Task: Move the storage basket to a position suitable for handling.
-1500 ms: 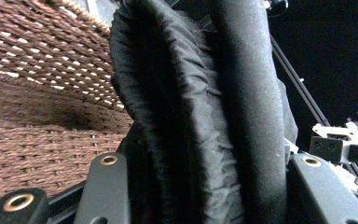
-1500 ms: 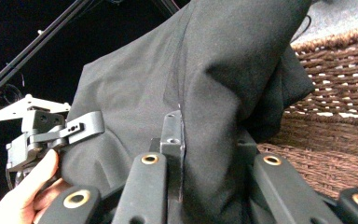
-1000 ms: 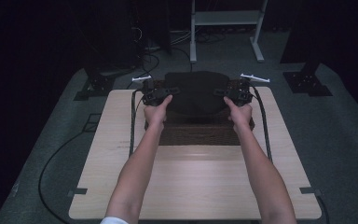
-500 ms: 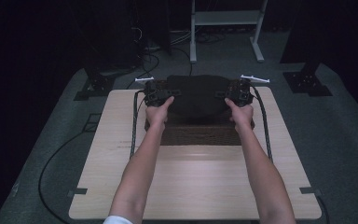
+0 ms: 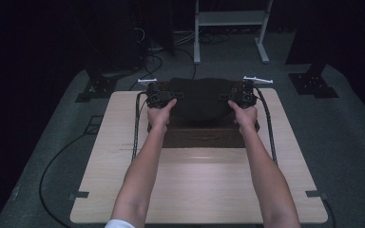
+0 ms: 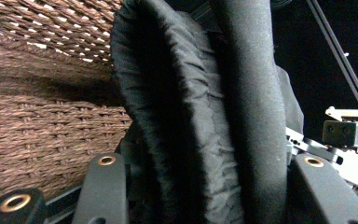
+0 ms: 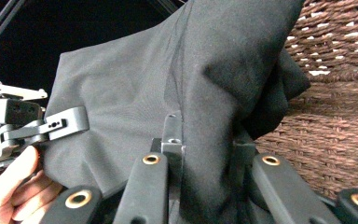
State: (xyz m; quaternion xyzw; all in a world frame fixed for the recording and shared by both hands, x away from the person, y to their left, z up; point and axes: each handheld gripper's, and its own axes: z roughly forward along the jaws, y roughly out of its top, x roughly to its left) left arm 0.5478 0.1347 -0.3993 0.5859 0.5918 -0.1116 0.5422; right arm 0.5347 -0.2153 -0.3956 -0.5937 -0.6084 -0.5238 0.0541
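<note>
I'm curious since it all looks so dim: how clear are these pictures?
High view: room dark, table lit, black cloth a detailless blob. Left gripper view: cloth soft, wicker basket sharper. Right gripper view: cloth weave fairly crisp, hand overexposed.

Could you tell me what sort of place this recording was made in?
Probably a recording studio or lab, not a home: a lone wooden table on grey carpet, dark surroundings, stand bases and loose floor cables, with a metal frame behind.

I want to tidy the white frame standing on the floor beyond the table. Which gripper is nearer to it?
Right. The right gripper grips the black cloth at the far right, almost below the white frame; the left gripper holds the cloth's far left side, farther off.
</note>
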